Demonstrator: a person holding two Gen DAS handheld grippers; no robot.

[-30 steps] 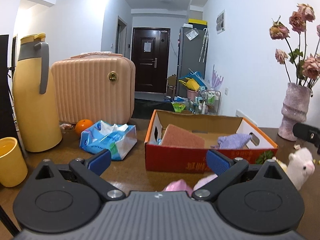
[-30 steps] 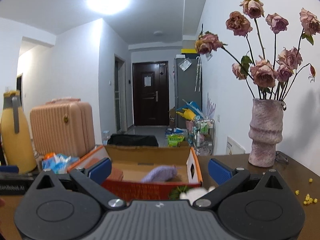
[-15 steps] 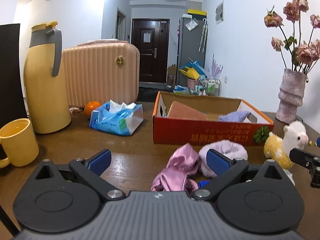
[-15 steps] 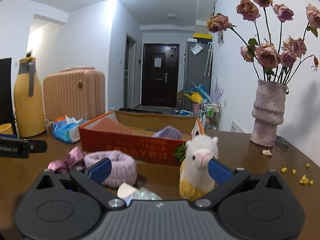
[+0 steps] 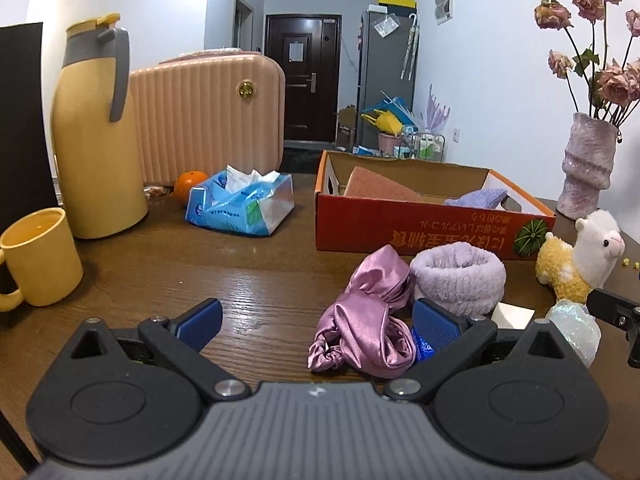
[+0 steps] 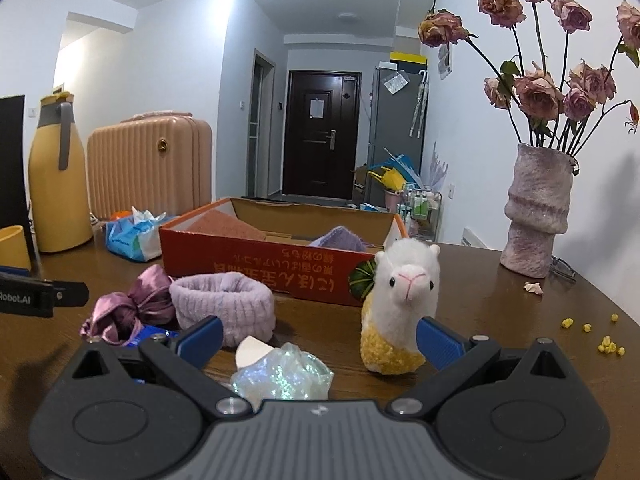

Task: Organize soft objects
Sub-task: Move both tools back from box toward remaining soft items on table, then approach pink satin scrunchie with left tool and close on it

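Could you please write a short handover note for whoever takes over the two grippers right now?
Left gripper: open, holding nothing, low over the table by the pink satin scrunchie.
Right gripper: open, holding nothing, facing the alpaca plush.
Done: a terracotta cloth and a lilac cloth lie in the red cardboard box.
Left: scrunchie, fluffy purple headband, alpaca and the iridescent crumpled wrap sit on the table in front of the box.
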